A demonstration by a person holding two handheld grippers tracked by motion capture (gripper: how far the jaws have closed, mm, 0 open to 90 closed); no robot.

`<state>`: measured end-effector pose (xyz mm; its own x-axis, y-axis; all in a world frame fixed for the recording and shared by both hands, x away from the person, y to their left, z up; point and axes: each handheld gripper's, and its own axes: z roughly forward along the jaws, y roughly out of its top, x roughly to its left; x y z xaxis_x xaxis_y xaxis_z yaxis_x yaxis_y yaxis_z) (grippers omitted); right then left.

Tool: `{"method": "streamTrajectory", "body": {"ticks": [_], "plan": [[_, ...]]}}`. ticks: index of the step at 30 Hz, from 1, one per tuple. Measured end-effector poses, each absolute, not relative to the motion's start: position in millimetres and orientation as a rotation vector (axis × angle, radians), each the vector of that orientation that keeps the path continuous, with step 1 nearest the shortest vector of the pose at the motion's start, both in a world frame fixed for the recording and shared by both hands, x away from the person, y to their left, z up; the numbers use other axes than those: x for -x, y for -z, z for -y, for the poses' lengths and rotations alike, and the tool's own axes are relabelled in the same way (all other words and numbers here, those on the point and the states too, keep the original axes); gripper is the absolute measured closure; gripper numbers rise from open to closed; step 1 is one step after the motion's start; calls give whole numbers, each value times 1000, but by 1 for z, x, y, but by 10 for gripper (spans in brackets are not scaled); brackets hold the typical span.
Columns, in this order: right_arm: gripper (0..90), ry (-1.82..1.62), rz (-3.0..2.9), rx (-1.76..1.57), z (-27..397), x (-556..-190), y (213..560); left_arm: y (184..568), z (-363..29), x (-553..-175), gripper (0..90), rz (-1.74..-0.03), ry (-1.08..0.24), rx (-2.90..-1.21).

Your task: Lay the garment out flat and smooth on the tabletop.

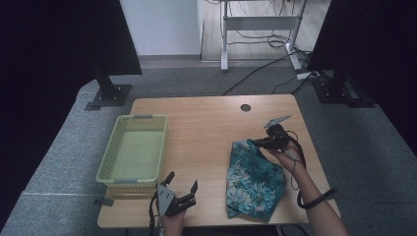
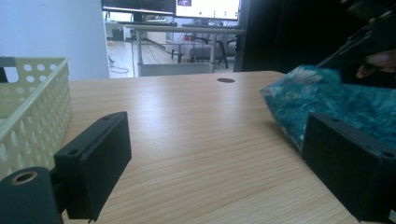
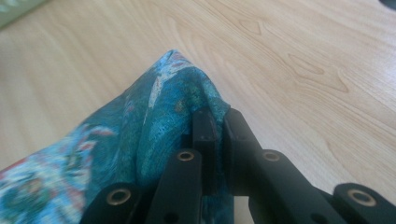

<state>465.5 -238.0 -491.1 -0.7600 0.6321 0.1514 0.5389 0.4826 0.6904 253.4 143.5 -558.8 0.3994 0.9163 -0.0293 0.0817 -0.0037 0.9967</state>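
A teal cloth with a flower print (image 1: 254, 179) lies folded on the right half of the wooden table (image 1: 206, 128). My right gripper (image 1: 256, 143) is shut on the cloth's far corner (image 3: 187, 100), and the jaws pinch the fabric between them and lift it into a peak. In the left gripper view the cloth (image 2: 336, 100) rises at the right. My left gripper (image 1: 182, 183) rests near the table's front edge, left of the cloth, with its jaws wide apart and nothing between them; bare wood shows between its fingers (image 2: 93, 163).
A pale green perforated basket (image 1: 134, 147) stands empty on the left side of the table, just beyond the left gripper. A round dark cable hole (image 1: 245, 107) sits near the far edge. Black stands and cables lie on the floor behind.
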Motion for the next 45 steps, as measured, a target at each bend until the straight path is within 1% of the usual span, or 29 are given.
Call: {"method": "streamTrajectory", "body": {"ticks": [9, 12, 14, 17, 21, 22, 26, 27, 32, 36, 45], "plan": [[842, -1084, -2643, -1074, 213, -485, 511, 559, -144, -254, 86, -956, -833, -1429], [831, -1043, -2649, -1073, 207, -487, 514, 559, -144, -254, 87, -954, -833, -1433], [804, -1014, -2641, -1070, 205, -489, 513, 559, -144, -254, 87, -954, -837, -1430], [733, -1054, -2614, -1098, 208, -490, 509, 559, -144, -254, 87, -954, -839, -1432], [580, -1072, -2562, -1159, 218, -485, 501, 559, -144, -254, 87, -951, -837, -1434], [548, -1092, -2553, -1176, 222, -483, 498, 559, -144, -254, 87, -951, -838, -1434], [369, -1155, -2511, -1264, 244, -476, 490, 559, -143, -254, 87, -947, -834, -1435], [339, -1161, -2510, -1284, 250, -474, 488, 559, -143, -254, 87, -949, -835, -1435], [335, -1272, -2487, -1312, 278, -452, 482, 559, -143, -254, 87, -949, -839, -1433], [335, -1400, -2525, -1312, 296, -428, 491, 559, -143, -254, 87, -946, -844, -1433], [311, -1243, -2600, -1315, 314, -389, 525, 559, -143, -253, 87, -945, -852, -1436]]}}
